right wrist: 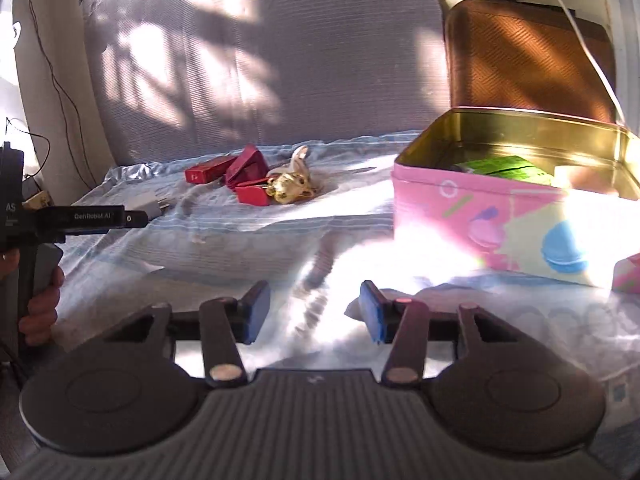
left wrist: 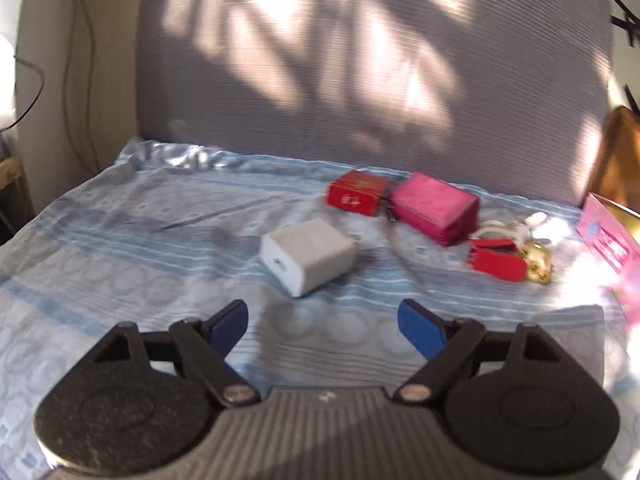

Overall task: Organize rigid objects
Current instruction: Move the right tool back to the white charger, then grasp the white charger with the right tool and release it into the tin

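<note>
While both tongs hang over the blue sheet (left wrist: 120, 240), the left gripper (left wrist: 322, 322) gapes wide and empty just short of the white charger (left wrist: 306, 256). The right gripper (right wrist: 314, 310) stands partly open, empty, touching nothing. Farther back, the red box (left wrist: 356, 196) and pink box (left wrist: 436, 208) lie near the sheet's far edge, the open tin (right wrist: 480, 216) at its right edge.

A home bedroom: a bed (left wrist: 120, 240) under a rumpled blue-patterned sheet, a grey ribbed headboard (left wrist: 360, 80) at twelve o'clock, loose cables (right wrist: 48, 72) hanging at ten o'clock.

both grippers, left gripper (left wrist: 322, 320) and right gripper (right wrist: 314, 312), angled downward, jaws apart, empty
</note>
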The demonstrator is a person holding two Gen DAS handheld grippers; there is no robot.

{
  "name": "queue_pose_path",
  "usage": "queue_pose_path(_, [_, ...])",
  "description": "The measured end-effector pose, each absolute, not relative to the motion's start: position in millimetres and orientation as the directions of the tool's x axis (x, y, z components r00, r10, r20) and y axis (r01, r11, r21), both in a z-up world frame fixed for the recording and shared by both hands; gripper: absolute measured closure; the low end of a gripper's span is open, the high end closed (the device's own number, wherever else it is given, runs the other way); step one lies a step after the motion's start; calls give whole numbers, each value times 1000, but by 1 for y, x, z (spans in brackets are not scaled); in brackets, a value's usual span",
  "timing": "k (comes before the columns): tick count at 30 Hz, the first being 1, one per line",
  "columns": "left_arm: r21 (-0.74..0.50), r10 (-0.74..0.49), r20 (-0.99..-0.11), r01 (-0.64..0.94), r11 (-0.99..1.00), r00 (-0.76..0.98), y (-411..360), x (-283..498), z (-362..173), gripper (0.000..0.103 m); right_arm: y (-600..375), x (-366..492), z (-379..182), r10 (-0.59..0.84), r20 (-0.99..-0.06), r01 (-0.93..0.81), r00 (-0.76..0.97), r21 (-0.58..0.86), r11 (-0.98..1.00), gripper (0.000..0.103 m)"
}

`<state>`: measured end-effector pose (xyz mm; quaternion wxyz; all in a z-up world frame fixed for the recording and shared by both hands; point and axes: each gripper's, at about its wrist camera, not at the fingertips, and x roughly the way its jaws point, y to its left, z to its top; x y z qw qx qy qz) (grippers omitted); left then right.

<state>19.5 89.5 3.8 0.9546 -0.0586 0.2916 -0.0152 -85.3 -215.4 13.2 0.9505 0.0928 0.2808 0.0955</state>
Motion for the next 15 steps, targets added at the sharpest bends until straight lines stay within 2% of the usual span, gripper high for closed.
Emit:
queue_pose_path(2, [-236, -49, -539, -95, 967, 841, 124, 22, 3, 18, -191, -60, 16, 272, -524, -168, 807, 237, 957, 53])
queue_pose_path(7, [-276, 90, -563, -289, 917, 822, 165, 21, 1, 18, -116, 6, 24, 383, -534, -300, 754, 240, 923, 54])
queue_pose_path(10, [-353, 101, -581, -362, 863, 807, 190, 19, -1, 18, -69, 43, 25, 440, -532, -372, 724, 237, 898, 53])
queue_pose_path(15, [-388, 106, -562, -374, 843, 821, 199, 13, 3, 18, 1, 93, 14, 440, -578, -451, 687, 136, 882, 40])
